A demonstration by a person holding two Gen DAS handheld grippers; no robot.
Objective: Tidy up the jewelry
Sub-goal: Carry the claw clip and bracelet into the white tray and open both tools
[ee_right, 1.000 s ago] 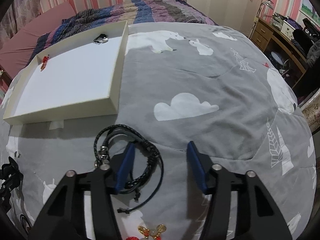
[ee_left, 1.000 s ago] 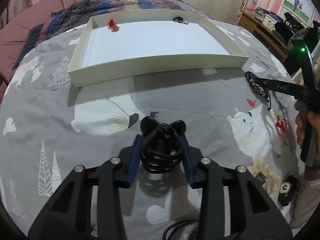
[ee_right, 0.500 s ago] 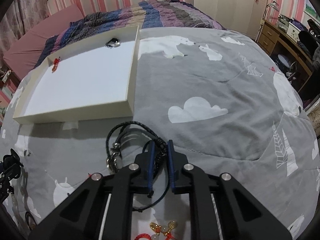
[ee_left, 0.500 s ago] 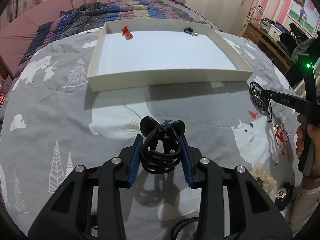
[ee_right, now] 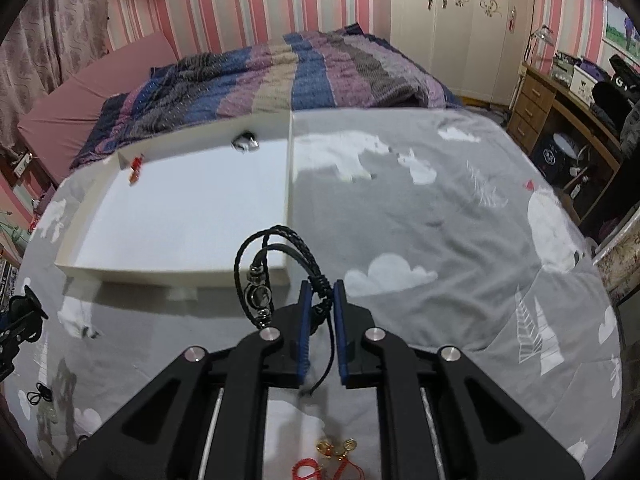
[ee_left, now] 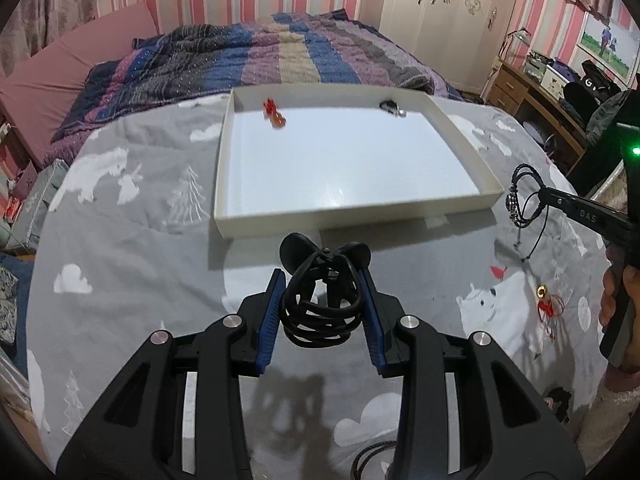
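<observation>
Left tool point(ee_left: 323, 300): pads part-way apart, pinching a black coiled hair tie point(ee_left: 320, 304) with two round black discs at its far end; it hangs between the pads, clear of the bed. Right tool point(ee_right: 319, 304): pads nearly pressed together, pinching a black braided cord bracelet point(ee_right: 276, 264) by its knotted section. Its jaws have just been closing, and the cord is now between them. The bracelet loops up and to the left of the pads, with metal beads and a round charm on the left side and a loose tail trailing back under the tool.

Step in hand, as we judge it: both pieces are picked up and on their way to the white tray point(ee_left: 352, 222), which lies on the grey printed bedspread point(ee_left: 132, 248) just beyond both tools. Next move calls for carrying each piece over the near wall of the tray, lowering it, then spreading the pads. We would watch that the dangling bracelet tail clears the tray's near right corner.

Tray contents: a small red piece point(ee_left: 274, 114) at the far left and a dark metallic piece point(ee_left: 392, 107) at the far right; the middle is bare. Still loose on the bedspread: a red-and-gold charm point(ee_right: 336, 454) near the right tool.
</observation>
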